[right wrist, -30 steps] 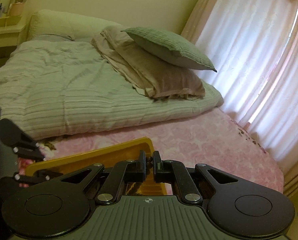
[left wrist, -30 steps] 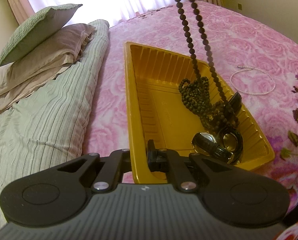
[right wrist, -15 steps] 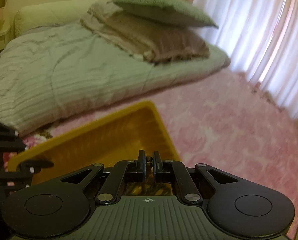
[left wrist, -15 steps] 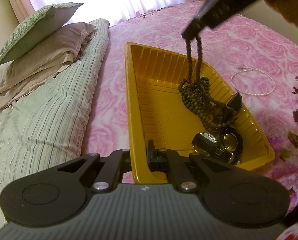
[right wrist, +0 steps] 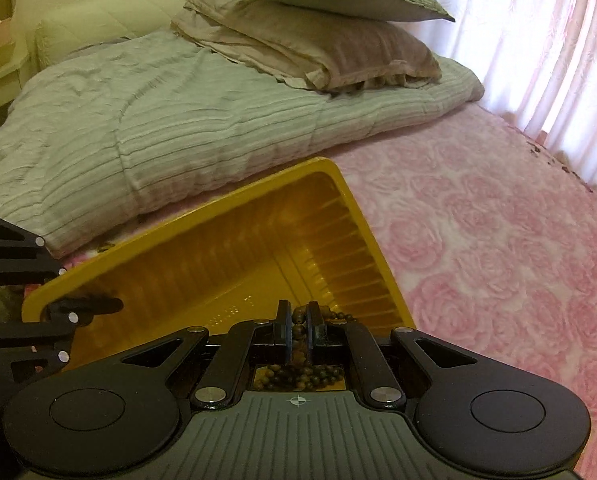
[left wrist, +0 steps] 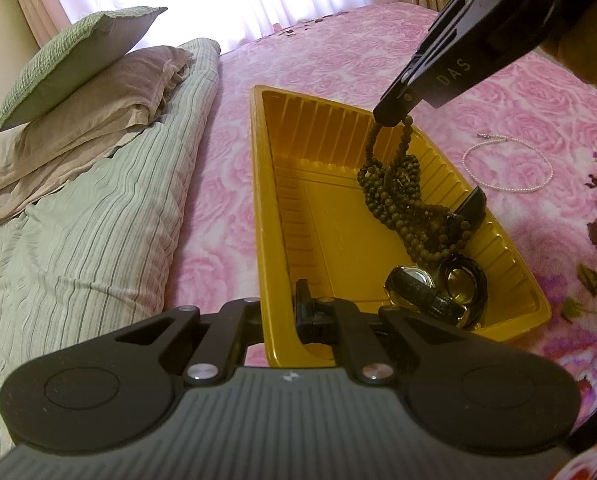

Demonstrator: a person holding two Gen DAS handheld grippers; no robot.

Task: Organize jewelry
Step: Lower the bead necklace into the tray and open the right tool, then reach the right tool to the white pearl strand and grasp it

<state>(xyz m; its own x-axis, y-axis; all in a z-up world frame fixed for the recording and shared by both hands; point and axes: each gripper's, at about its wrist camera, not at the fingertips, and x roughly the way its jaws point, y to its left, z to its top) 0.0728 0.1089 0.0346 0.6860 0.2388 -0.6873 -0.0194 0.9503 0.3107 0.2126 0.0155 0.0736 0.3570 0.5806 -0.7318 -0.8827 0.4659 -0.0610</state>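
Note:
A yellow tray (left wrist: 282, 216) lies on the pink bed cover. My right gripper (left wrist: 394, 118) is shut on a dark brown bead necklace (left wrist: 398, 196), most of which is piled in the tray's right side. In the right wrist view the beads (right wrist: 298, 320) sit between the closed fingers of the right gripper (right wrist: 298, 322), above the tray (right wrist: 226, 248). Two dark watches (left wrist: 438, 292) lie in the tray's near right corner. My left gripper (left wrist: 280, 312) is shut on the tray's near rim. A white pearl necklace (left wrist: 506, 168) lies on the cover right of the tray.
A folded striped green quilt (left wrist: 78, 232) lies left of the tray, with pillows (left wrist: 78, 76) stacked at its far end. Curtains (right wrist: 538, 48) hang behind the bed. The pink cover (right wrist: 498, 248) stretches right of the tray.
My right gripper has come down over the tray with the bead necklace, so the hanging strand has shortened and more beads have piled in the tray. The left gripper has stayed on the rim.

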